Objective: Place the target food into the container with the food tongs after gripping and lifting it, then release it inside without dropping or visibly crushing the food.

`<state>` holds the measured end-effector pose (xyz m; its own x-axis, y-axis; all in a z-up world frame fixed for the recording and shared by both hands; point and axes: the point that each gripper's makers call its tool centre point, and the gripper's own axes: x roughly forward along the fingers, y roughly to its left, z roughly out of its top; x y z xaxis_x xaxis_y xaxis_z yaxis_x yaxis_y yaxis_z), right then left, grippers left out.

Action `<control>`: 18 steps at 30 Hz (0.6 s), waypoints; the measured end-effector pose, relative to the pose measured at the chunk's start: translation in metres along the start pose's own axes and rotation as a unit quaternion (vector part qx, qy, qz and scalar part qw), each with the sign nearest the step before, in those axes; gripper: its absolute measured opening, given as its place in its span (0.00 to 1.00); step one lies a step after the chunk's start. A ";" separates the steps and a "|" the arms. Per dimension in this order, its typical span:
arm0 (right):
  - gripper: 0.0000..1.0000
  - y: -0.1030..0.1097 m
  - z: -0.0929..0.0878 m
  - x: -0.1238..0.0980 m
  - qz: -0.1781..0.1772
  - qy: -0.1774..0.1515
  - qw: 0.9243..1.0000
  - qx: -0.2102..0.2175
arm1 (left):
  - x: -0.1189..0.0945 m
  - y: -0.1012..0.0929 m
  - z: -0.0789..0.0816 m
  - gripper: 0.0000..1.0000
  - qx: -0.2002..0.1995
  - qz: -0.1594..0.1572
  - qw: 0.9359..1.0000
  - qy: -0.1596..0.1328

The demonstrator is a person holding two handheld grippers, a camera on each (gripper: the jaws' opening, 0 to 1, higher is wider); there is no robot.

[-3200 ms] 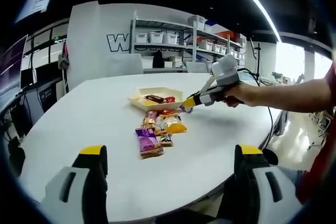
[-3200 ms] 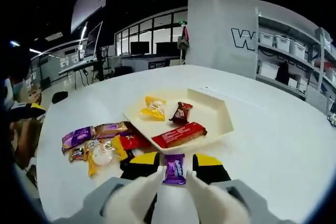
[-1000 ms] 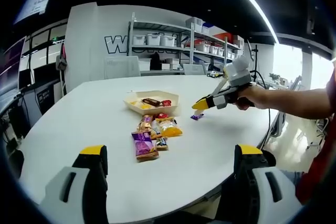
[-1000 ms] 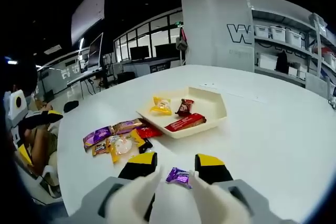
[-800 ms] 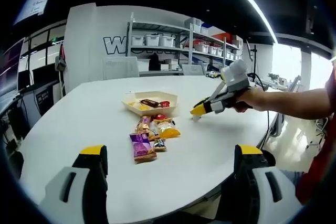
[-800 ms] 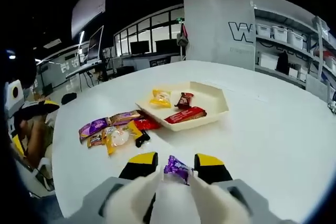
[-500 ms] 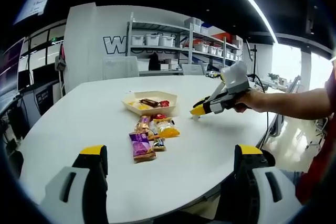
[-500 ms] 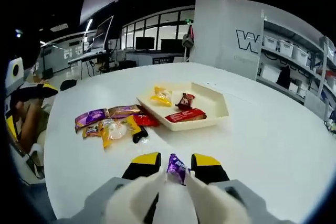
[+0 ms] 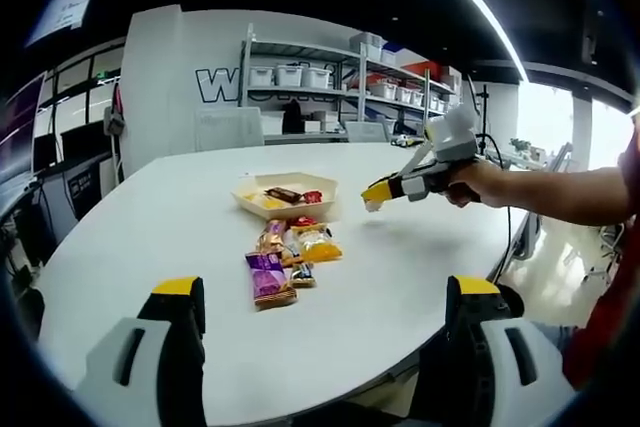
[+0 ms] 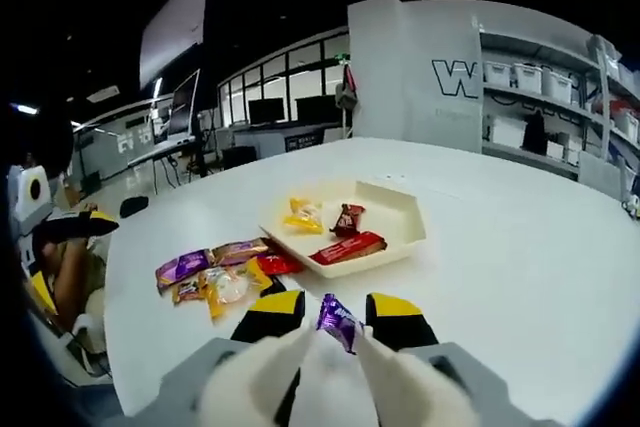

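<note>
In the right gripper view the right tool [image 10: 335,319] has its yellow-tipped jaws drawn together on a small purple-wrapped candy [image 10: 337,321], clamped between the white tong-like blades; the wrapper stands tilted up from the tips, and its lower part is hidden behind the blades, so how deep the grip goes is hard to make out. The candy is held above the white desk [image 10: 520,247], short of the cream container [image 10: 405,222], which sits toward the middle of the desk. In that container lie a long red bar [image 10: 347,247], a small dark red packet [image 10: 346,217] and a yellow packet [image 10: 304,215]; their printing is too small to read. Just beside the container's near-left edge a loose pile of snacks [image 10: 215,272] lies on the desk, with a purple packet [image 10: 180,268] at its outer end; the pieces overlap, so some are partly covered. In the left gripper view the left tool [image 9: 325,317] shows only its two yellow-capped jaw ends at the bottom, standing wide apart with nothing between them, the tips cut off from the rest by the frame's lower edge. There a hand [image 9: 470,183] holds the right tool [image 9: 374,193] above the desk near the container [image 9: 322,194], and the candy at its tips is too small to tell.
</note>
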<state>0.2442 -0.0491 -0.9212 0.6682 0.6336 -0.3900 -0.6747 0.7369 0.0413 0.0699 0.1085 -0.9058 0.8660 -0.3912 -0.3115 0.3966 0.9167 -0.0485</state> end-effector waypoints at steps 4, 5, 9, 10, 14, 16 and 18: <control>0.19 -0.001 0.011 -0.001 -0.002 -0.010 1.000 0.000 | 0.001 -0.001 0.003 0.98 0.000 -0.003 1.000 -0.003; 0.19 -0.001 0.013 0.000 -0.001 -0.011 1.000 0.002 | 0.001 -0.001 0.004 0.98 0.000 -0.003 1.000 -0.004; 0.19 0.002 0.024 0.003 0.001 -0.017 1.000 -0.001 | 0.003 -0.002 0.007 0.99 0.000 -0.008 1.000 -0.008; 0.19 0.003 0.027 0.003 0.003 -0.018 1.000 -0.001 | 0.003 -0.003 0.009 0.99 0.000 -0.010 1.000 -0.011; 0.19 0.005 0.040 0.010 0.005 -0.020 1.000 0.000 | 0.003 0.000 0.009 0.99 -0.005 -0.006 1.000 -0.014; 0.19 0.007 0.045 0.012 0.007 -0.022 1.000 -0.003 | 0.003 0.001 0.008 0.99 -0.007 -0.006 1.000 -0.013; 0.19 0.009 0.051 0.016 0.009 -0.023 1.000 -0.010 | 0.003 0.002 0.006 0.99 -0.008 -0.006 1.000 -0.011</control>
<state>0.2646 -0.0203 -0.8805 0.6691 0.6573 -0.3467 -0.6929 0.7205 0.0287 0.0749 0.1083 -0.9016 0.8682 -0.4031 -0.2894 0.4017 0.9133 -0.0669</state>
